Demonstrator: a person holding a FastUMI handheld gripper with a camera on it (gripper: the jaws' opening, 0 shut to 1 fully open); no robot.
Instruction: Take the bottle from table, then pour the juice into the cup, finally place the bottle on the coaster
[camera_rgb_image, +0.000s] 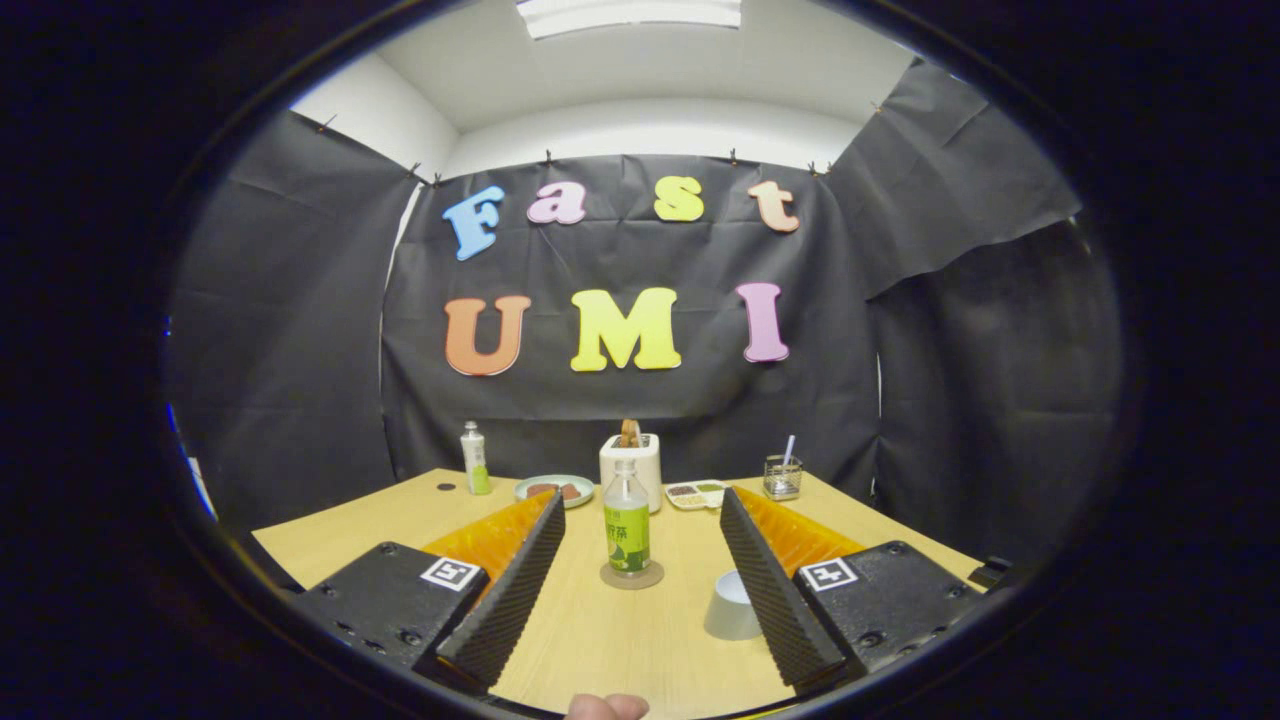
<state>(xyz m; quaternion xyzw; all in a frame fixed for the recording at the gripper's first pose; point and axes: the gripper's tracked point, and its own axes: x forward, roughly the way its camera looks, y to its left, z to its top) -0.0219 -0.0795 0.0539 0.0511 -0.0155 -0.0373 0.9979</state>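
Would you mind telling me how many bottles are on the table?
2. A green-labelled bottle stands on the round coaster ahead of the open gripper, between its fingers. A smaller bottle stands at the far edge, beside the plate. None looks hidden.

The bottle (627, 522), clear with a green label, stands upright on the coaster (631, 577) ahead between my open fingers; the grey cup (731, 606), seemingly upside-down, sits beside my right finger.

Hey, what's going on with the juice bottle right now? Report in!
Tool open, holding nothing. Bottle upright on coaster, just ahead between the fingers. Cup beside the right finger. Nothing in the way.
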